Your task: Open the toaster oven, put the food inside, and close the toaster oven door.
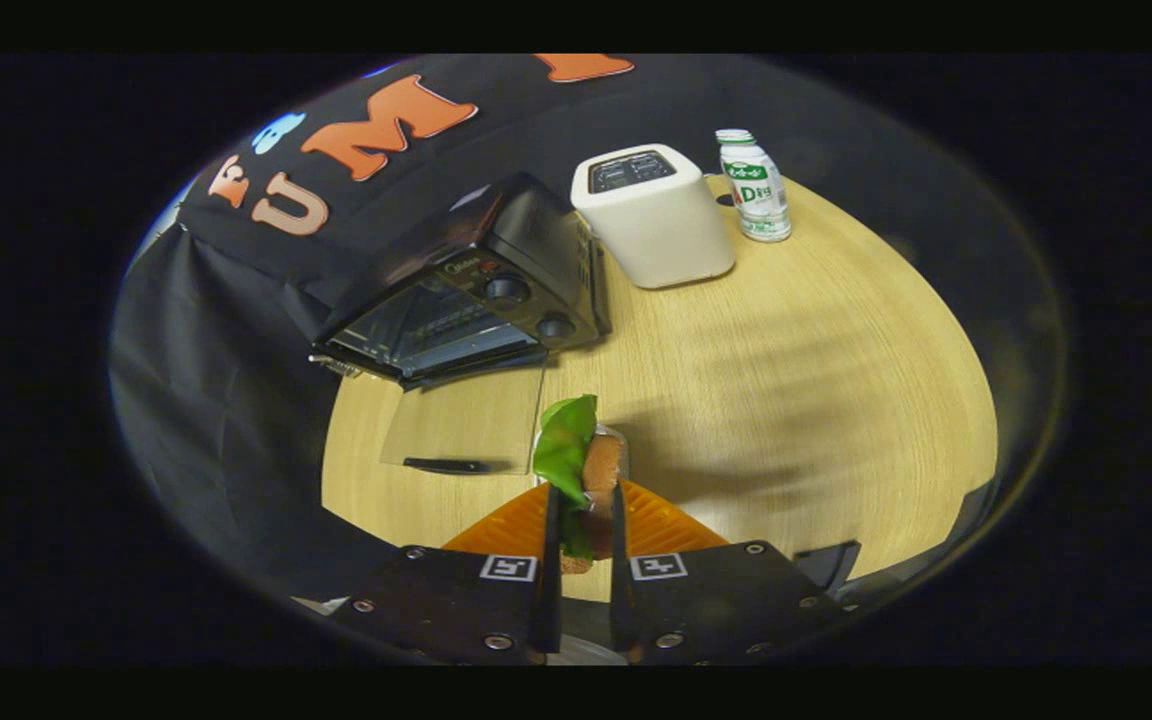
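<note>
Sandwich [591, 470] clamped between fingers of hand-held gripper [586, 520], held above worktop [786, 380]. Toaster oven [466, 290] beyond, glass door [466, 420] folded down. Sandwich judged soft, light, layered; best gripped gently across faces.

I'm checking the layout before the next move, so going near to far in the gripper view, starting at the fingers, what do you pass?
Gripper shut on the sandwich → open glass door lying flat → toaster oven → white toaster → bottle.
</note>
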A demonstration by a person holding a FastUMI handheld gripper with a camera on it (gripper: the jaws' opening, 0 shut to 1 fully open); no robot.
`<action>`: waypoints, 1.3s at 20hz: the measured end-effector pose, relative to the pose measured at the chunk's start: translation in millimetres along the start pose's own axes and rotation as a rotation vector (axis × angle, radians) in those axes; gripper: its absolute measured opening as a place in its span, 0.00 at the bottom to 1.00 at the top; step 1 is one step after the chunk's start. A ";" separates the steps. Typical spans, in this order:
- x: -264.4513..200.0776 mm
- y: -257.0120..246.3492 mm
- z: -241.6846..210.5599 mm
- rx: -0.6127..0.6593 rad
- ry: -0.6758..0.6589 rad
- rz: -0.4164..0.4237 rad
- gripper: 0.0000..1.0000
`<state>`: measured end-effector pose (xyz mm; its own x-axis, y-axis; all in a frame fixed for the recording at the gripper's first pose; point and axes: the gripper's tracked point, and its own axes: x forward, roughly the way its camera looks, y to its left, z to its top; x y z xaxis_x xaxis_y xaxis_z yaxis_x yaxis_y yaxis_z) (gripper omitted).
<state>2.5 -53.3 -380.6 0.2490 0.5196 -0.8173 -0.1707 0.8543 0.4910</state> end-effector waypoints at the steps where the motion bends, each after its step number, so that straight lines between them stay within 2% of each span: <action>1: -5.1 3.7 3.6 0.013 -0.024 -0.003 0.20; 6: -27.2 28.3 24.1 0.132 -0.179 -0.022 0.19; 12: -25.6 72.6 47.8 0.307 -0.385 0.039 0.19; 19: 26.5 116.6 60.8 0.569 -0.546 0.164 0.19; 25: 94.2 139.9 74.4 0.703 -0.613 0.211 0.19; 26: 102.5 145.6 77.4 0.723 -0.620 0.239 0.19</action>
<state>77.0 125.7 -369.5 0.7758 0.4205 -0.4704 0.2913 0.4225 0.8582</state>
